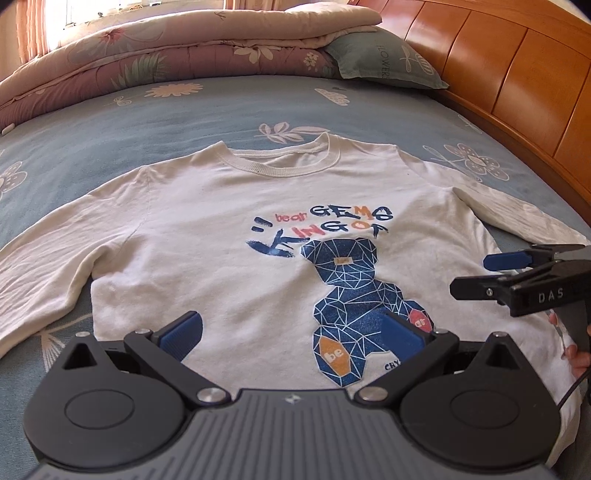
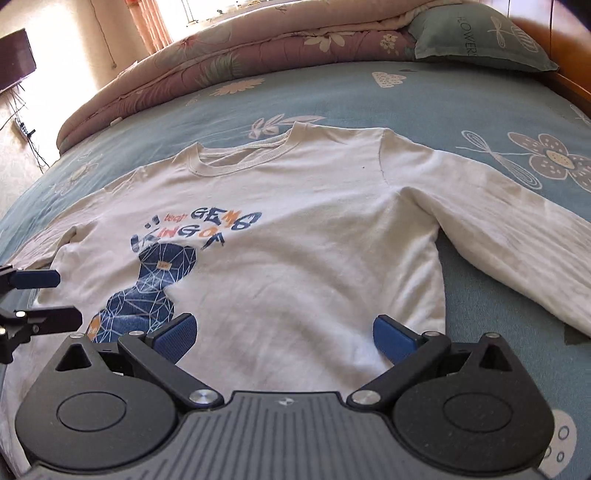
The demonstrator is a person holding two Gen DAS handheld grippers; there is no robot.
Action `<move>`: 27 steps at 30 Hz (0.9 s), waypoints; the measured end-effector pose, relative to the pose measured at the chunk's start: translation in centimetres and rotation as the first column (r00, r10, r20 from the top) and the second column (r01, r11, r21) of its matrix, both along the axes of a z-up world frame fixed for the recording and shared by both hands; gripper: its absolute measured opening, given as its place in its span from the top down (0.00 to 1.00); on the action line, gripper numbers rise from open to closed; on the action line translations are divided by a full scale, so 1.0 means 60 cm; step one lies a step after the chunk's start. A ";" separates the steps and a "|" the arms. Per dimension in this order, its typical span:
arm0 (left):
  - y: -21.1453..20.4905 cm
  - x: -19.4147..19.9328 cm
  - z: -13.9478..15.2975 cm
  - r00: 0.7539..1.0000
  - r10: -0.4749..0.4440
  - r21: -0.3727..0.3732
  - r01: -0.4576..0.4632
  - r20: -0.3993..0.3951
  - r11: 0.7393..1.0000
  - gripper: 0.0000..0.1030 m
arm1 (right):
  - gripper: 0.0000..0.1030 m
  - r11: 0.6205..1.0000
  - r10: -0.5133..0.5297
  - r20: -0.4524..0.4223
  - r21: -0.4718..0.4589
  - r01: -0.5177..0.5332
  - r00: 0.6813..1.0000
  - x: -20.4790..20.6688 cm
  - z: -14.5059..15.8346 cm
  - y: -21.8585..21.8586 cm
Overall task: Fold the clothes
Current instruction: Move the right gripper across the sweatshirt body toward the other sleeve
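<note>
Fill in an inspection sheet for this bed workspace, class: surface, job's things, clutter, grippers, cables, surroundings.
Surface: blue flowered bedsheet, fairly smooth.
Job's things: white long-sleeved shirt lying flat, bear print up, both sleeves spread outward, not yet folded.
Clutter: folded quilt and green pillow at the far edge, clear of the shirt.
Grippers: left gripper open above the hem; right gripper open above the hem.
Cables: a dark cable by the hand at the right edge.
Surroundings: wooden headboard, curtained window.
</note>
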State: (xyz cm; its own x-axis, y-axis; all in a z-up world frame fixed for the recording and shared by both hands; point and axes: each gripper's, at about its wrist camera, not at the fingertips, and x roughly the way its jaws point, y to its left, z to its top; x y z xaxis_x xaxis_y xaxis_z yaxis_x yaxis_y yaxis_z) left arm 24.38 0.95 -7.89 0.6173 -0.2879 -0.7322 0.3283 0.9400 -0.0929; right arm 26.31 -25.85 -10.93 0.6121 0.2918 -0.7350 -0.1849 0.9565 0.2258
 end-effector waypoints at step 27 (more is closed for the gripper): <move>-0.023 -0.032 0.023 0.997 -0.056 0.003 0.056 0.044 0.998 0.01 | 0.00 0.991 0.084 -0.019 -0.099 -0.086 0.996 -0.166 0.015 0.091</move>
State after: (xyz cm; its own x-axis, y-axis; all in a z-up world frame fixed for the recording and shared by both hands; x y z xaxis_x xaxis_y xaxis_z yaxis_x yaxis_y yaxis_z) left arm 22.47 -0.40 -6.51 0.6321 -0.3218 -0.7049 0.3838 0.9203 -0.0759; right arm 16.35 -20.39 -10.04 0.5767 0.2672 -0.7720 -0.2639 0.9553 0.1335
